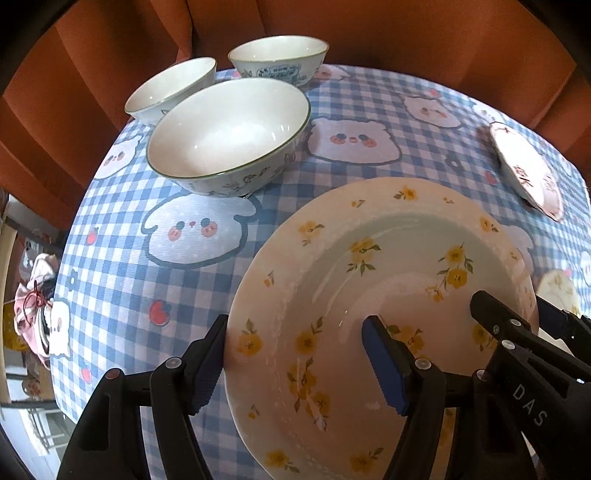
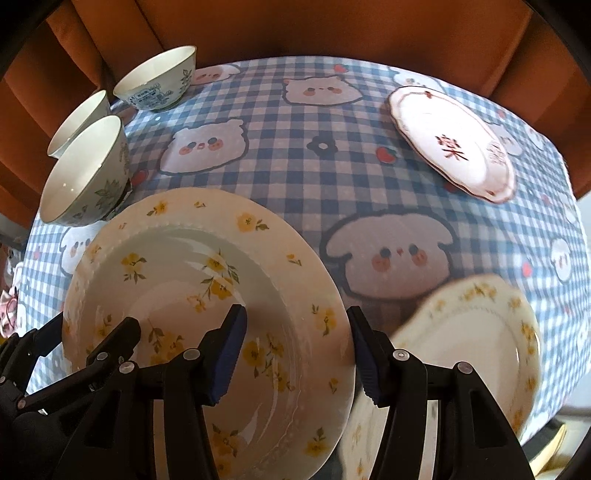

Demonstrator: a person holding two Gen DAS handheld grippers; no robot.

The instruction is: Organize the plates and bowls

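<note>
A cream deep plate with yellow flowers (image 1: 369, 258) (image 2: 177, 280) hangs between both grippers, just above the checked tablecloth. My left gripper (image 1: 295, 347) is shut on its left rim, one finger outside the edge and one inside the well. My right gripper (image 2: 295, 332) is shut on the opposite rim in the same way. Each gripper shows in the other's view: the right gripper (image 1: 524, 314) and the left gripper (image 2: 88, 332). A second yellow-flowered plate (image 2: 480, 332) lies blurred on the cloth below and to the right. Three white bowls (image 1: 229, 136) (image 2: 85, 177) stand grouped at the far left.
A pink scalloped plate with red characters (image 2: 454, 144) (image 1: 528, 170) lies at the far right of the table. The blue checked tablecloth (image 2: 314, 110) covers the table, whose edge drops off on the left. An orange curtain (image 1: 406, 33) hangs behind.
</note>
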